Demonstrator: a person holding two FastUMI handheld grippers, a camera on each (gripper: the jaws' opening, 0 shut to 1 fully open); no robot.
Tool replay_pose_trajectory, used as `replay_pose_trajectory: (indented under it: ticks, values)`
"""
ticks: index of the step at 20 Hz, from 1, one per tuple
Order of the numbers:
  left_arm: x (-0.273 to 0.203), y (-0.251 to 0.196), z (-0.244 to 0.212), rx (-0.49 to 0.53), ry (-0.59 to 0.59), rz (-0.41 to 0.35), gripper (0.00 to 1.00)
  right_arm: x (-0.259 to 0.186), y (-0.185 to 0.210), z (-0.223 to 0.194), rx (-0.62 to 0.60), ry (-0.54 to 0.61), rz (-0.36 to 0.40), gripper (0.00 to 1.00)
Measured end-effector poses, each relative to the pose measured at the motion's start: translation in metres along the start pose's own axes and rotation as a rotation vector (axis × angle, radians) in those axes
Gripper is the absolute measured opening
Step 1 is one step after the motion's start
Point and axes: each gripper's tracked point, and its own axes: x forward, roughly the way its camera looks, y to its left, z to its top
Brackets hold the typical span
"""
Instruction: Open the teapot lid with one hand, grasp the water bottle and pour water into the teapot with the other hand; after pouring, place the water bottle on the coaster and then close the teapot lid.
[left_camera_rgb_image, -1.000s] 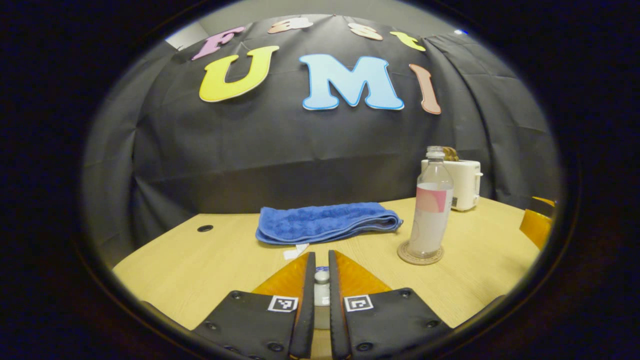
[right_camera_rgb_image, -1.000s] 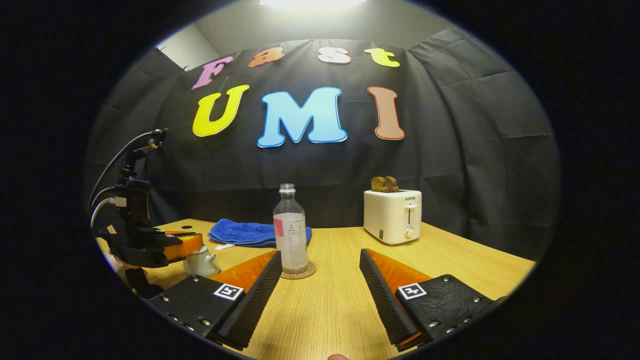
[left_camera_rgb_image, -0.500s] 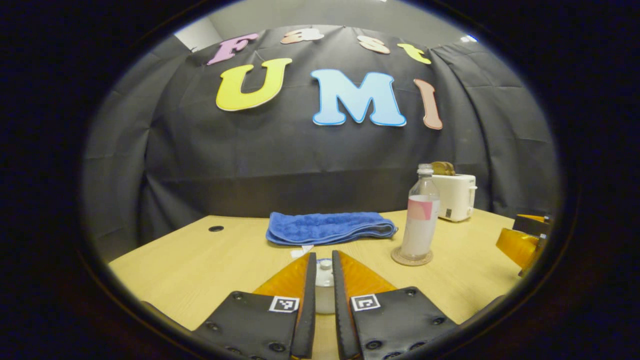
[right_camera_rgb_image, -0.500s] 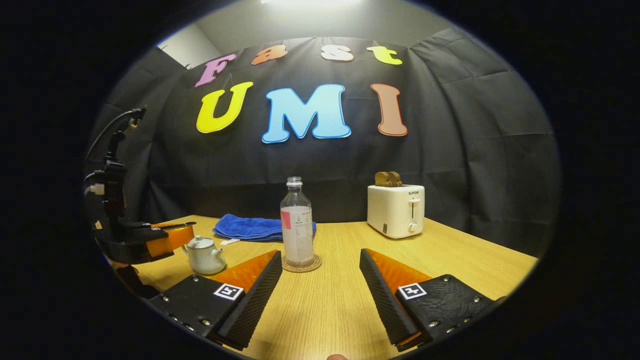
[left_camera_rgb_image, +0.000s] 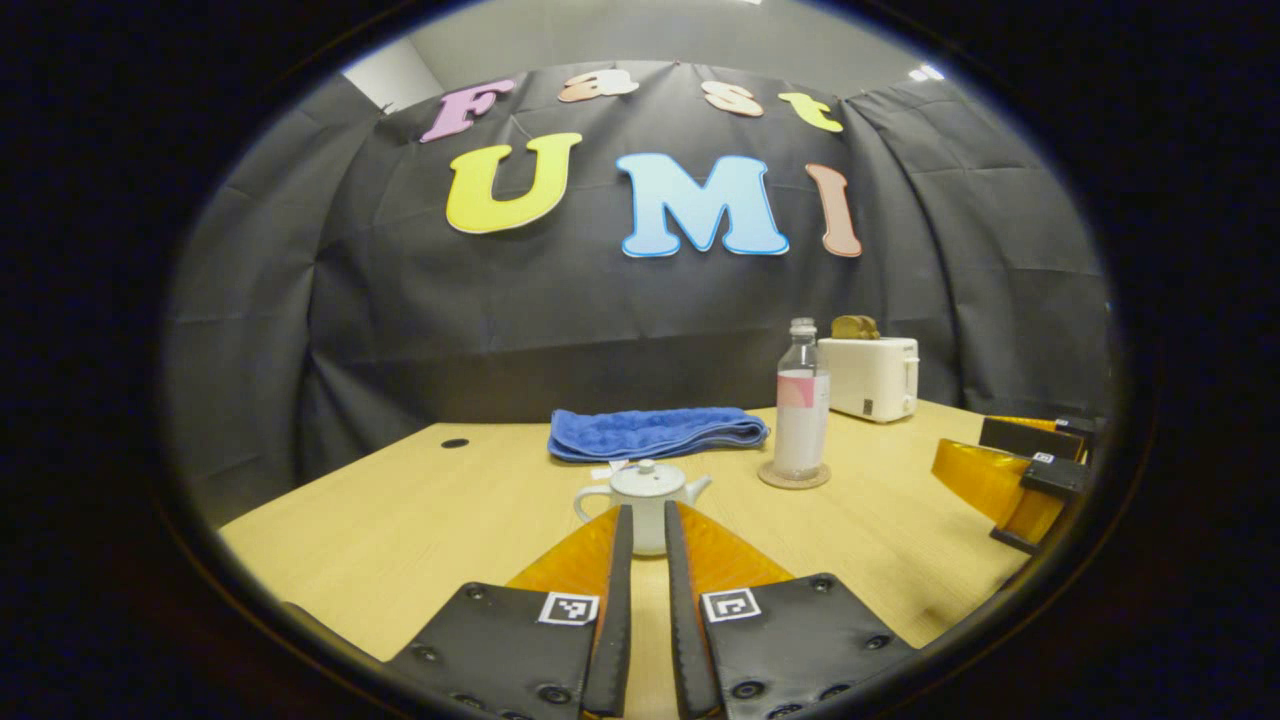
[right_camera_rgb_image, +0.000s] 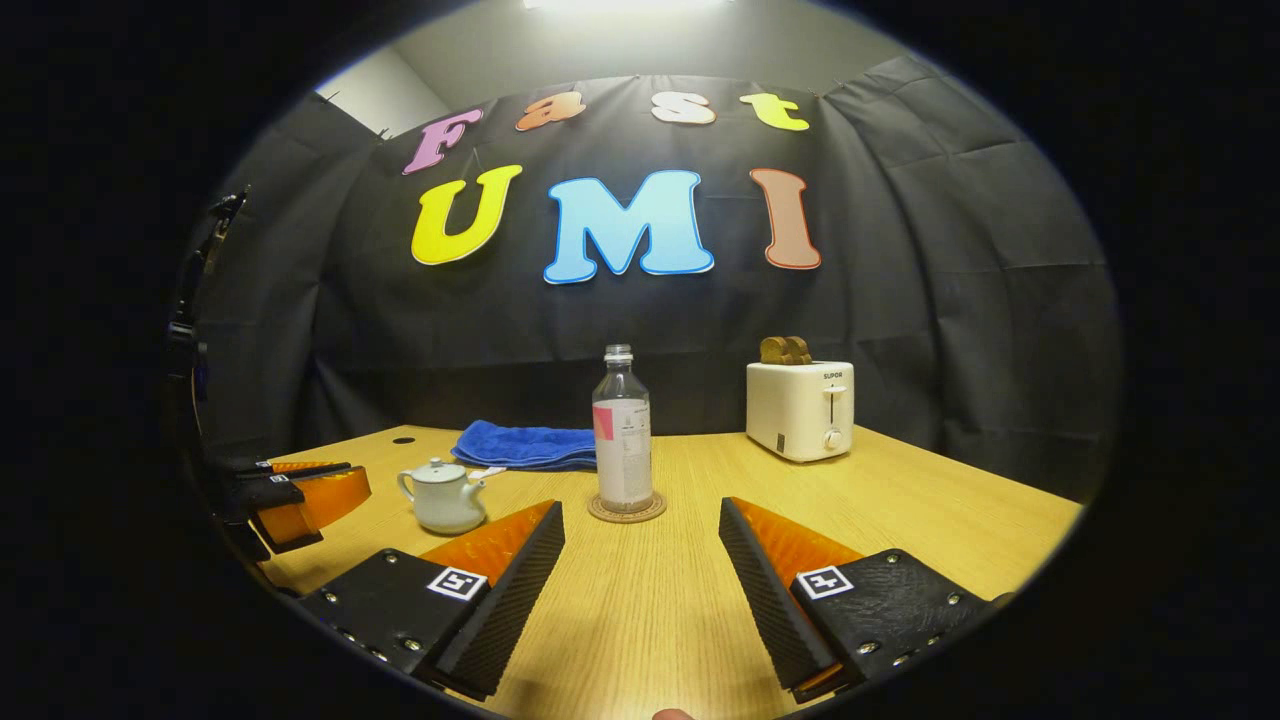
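Note:
A small white teapot (left_camera_rgb_image: 645, 497) stands on the wooden table (left_camera_rgb_image: 400, 530) with its lid (left_camera_rgb_image: 645, 478) on. It sits just past the tips of my left gripper (left_camera_rgb_image: 645, 522), whose fingers are almost together with nothing between them. A clear water bottle (left_camera_rgb_image: 800, 410) stands upright on a round coaster (left_camera_rgb_image: 794, 478) to the teapot's right. In the right gripper view the bottle (right_camera_rgb_image: 623, 440) and coaster (right_camera_rgb_image: 627, 508) lie straight ahead of my right gripper (right_camera_rgb_image: 640, 535), which is open, empty and short of the bottle. The teapot (right_camera_rgb_image: 440, 495) and left gripper (right_camera_rgb_image: 300, 490) show at left.
A folded blue towel (left_camera_rgb_image: 655, 432) lies behind the teapot near the booth wall. A white toaster (right_camera_rgb_image: 800, 410) holding toast stands at the back right. My right gripper (left_camera_rgb_image: 1010, 470) shows at the right edge of the left gripper view.
My left gripper has let go of the lid knob and drawn back from the teapot, so the whole pot now shows ahead of it. The right gripper stayed open and hardly moved.

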Motion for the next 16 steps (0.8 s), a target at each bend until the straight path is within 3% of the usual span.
replay_pose_trajectory:
  ticks: [9, 10, 11, 12, 13, 15, 16]
  values:
    - [-0.017, 0.003, 0.003, -0.006, -0.04, 0.028, 0.31, -0.007, 0.011, 0.001, -0.031, -0.01, 0.0, 0.96]
    - [-0.019, 0.004, 0.007, -0.007, -0.061, 0.035, 0.24, -0.007, 0.009, 0.0, -0.034, -0.011, -0.006, 0.97]
    - [-0.021, 0.005, 0.012, -0.009, -0.083, 0.042, 0.24, -0.006, 0.008, 0.0, -0.032, -0.01, -0.012, 0.97]
    - [-0.024, 0.005, 0.015, -0.008, -0.105, 0.042, 0.31, -0.006, 0.007, -0.001, -0.032, -0.011, -0.017, 0.96]
    - [-0.021, 0.005, 0.011, -0.011, -0.1, 0.047, 0.31, -0.006, 0.007, 0.0, -0.031, -0.01, -0.023, 0.97]
    - [-0.02, 0.004, 0.01, -0.009, -0.098, 0.047, 0.62, -0.006, 0.005, 0.0, -0.031, -0.011, -0.037, 0.97]
    - [-0.022, 0.006, 0.011, -0.014, -0.103, 0.051, 0.62, -0.006, 0.003, -0.001, -0.031, -0.011, -0.044, 0.97]
